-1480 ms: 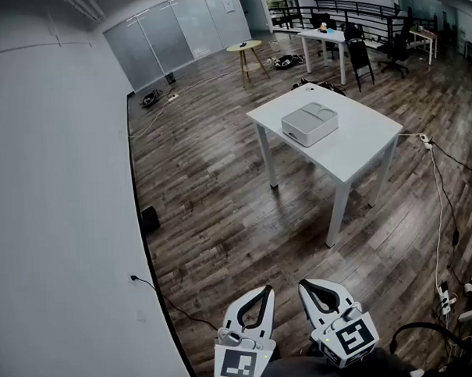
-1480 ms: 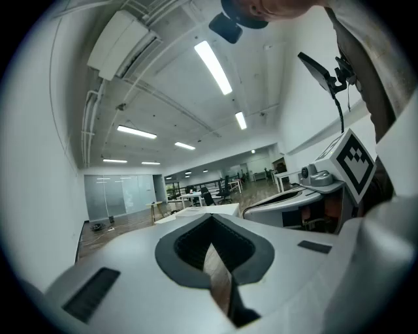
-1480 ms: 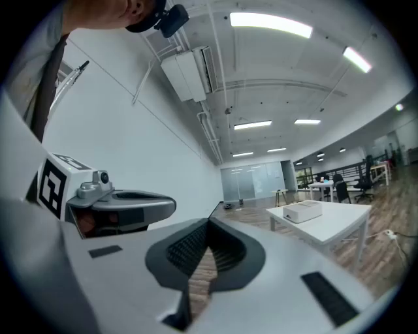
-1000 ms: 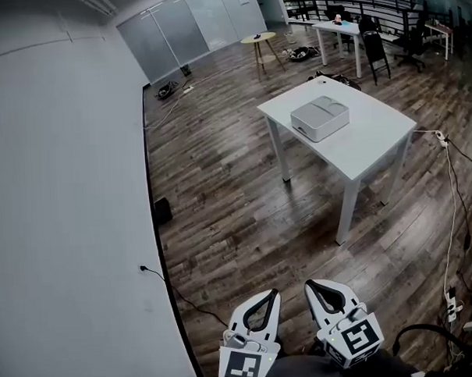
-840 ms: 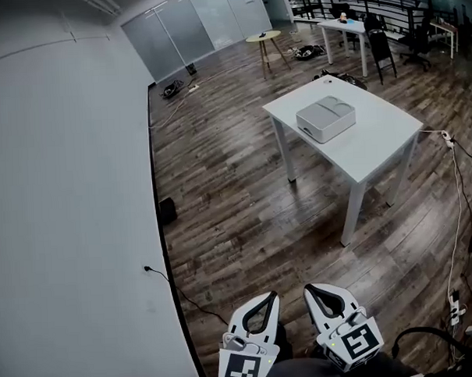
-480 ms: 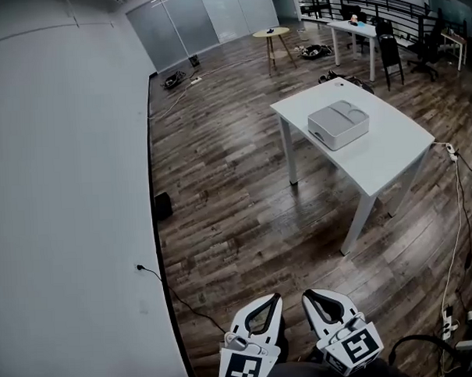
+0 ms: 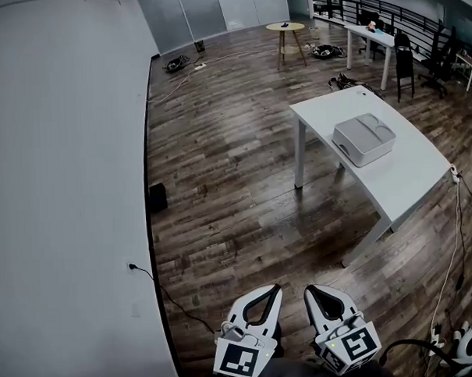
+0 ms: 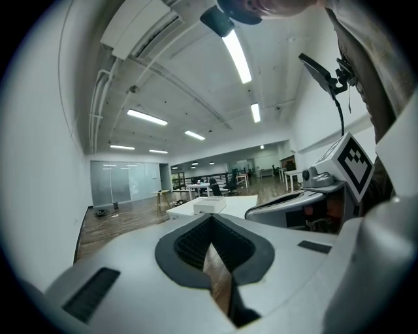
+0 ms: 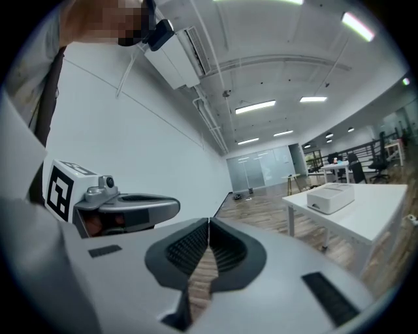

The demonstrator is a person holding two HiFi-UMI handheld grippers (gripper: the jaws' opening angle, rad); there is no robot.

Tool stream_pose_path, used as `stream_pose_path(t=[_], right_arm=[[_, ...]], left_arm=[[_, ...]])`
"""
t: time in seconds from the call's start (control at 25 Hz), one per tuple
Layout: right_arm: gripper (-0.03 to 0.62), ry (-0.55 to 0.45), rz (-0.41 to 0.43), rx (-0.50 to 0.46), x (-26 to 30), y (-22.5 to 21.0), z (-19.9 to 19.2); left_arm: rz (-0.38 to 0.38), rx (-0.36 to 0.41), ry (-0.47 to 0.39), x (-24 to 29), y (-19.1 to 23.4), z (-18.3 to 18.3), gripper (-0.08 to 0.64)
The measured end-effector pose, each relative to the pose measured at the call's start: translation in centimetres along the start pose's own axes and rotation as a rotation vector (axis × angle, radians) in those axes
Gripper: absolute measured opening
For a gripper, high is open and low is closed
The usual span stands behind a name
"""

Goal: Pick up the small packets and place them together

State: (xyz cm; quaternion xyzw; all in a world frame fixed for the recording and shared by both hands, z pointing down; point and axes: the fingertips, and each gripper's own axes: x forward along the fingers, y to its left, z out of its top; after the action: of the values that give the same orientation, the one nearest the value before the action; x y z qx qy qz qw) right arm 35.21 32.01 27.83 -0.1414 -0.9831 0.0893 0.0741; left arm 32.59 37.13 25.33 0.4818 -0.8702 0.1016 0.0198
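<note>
Both the left gripper (image 7: 274, 287) and right gripper (image 7: 309, 288) are being held clenched, empty, presumably until the far-right table (image 7: 407, 176) is reached.

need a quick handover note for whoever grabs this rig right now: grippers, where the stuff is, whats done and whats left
Left gripper: shut, nothing between its jaws.
Right gripper: shut, nothing between its jaws.
Both are held low and close to the body, side by side, over the dark wooden floor.
Job's things: no small packets show in any view. The white rectangular table stands ahead and to the right, out of reach from here, with a pale grey flat box on it.
Done: nothing picked up or placed.
Left: find the packets, possibly at that box, pick them up and place them together.
</note>
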Motion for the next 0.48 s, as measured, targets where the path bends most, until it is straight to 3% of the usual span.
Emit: stream_pose_path(t=[0.48], right_arm=[[0.006,0.040,0.019,-0.031,7.2,2.2,0.7]], left_arm=[[0.006,-0.020,-0.016,-0.1,6.8,-1.0,0.000]])
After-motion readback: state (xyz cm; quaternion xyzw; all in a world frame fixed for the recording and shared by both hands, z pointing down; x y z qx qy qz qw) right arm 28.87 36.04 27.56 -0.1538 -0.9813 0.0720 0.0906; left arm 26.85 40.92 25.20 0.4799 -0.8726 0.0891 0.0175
